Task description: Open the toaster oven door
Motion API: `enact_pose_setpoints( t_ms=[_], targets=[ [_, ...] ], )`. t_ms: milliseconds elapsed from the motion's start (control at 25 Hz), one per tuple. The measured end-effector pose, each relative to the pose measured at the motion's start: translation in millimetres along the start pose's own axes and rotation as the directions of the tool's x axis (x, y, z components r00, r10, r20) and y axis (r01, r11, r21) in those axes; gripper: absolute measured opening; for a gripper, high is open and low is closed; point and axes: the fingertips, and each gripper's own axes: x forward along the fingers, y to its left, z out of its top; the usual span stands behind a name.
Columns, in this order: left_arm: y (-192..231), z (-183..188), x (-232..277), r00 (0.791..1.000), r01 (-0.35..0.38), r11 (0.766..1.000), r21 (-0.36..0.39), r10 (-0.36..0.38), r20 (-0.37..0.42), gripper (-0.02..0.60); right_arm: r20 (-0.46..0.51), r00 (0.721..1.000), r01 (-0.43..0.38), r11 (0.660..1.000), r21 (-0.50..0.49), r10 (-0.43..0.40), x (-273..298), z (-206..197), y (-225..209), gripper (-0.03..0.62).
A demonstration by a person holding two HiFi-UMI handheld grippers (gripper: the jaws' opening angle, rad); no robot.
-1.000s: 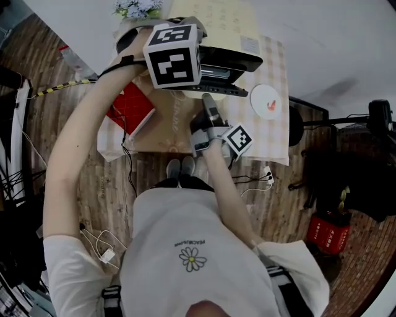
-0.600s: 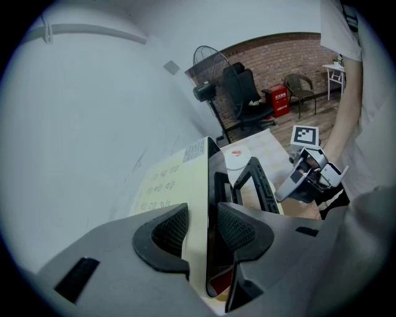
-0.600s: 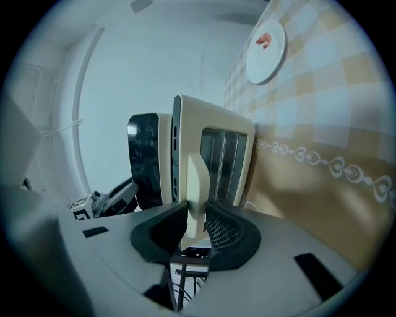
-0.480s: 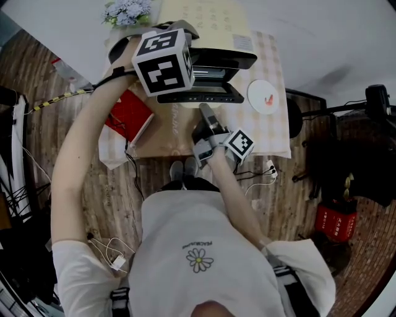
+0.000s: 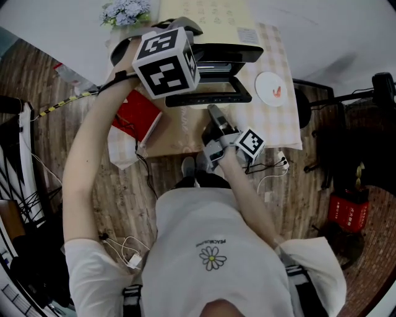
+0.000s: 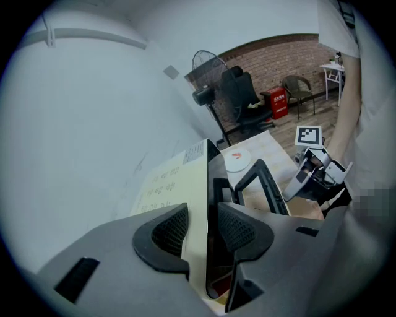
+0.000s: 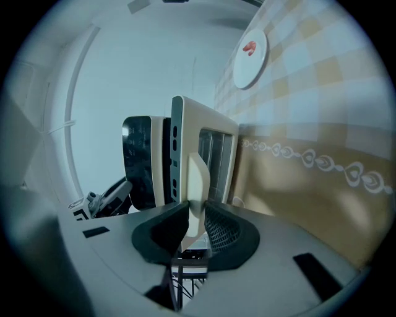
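The toaster oven (image 5: 228, 54) stands on the table, cream with a black front. Its glass door (image 5: 210, 97) hangs partly open, swung toward me. My left gripper (image 5: 166, 62), under its marker cube, clamps the oven's cream top edge (image 6: 197, 186); both pads sit against the panel in the left gripper view. My right gripper (image 5: 216, 121) is level and shut on the cream door handle (image 7: 197, 186), which sits pinched between its pads. Its jaws have just been opening a little, with the handle still between them. The door (image 7: 213, 151) stands away from the black oven body (image 7: 139, 161).
A white plate (image 5: 273, 86) with a red mark lies right of the oven on the checked tablecloth (image 5: 281, 127). A red box (image 5: 139, 114) sits at the table's left, flowers (image 5: 127, 11) behind. Cables trail on the wooden floor; a black stand (image 5: 346, 114) is at right.
The door has swung further out from the oven. My right gripper has come toward me and slightly down with the handle. The left gripper stays on the oven.
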Motion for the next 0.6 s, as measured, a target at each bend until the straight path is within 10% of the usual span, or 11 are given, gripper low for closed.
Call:
enact_pose_setpoints(
  t_ms=[600],
  targets=[
    [0, 0, -1, 0.998, -0.011, 1.0, 0.016, 0.01, 0.062, 0.161, -0.176, 0.984, -0.024, 0.982, -0.188, -0.01, -8, -10, -22, 0.054]
  ],
)
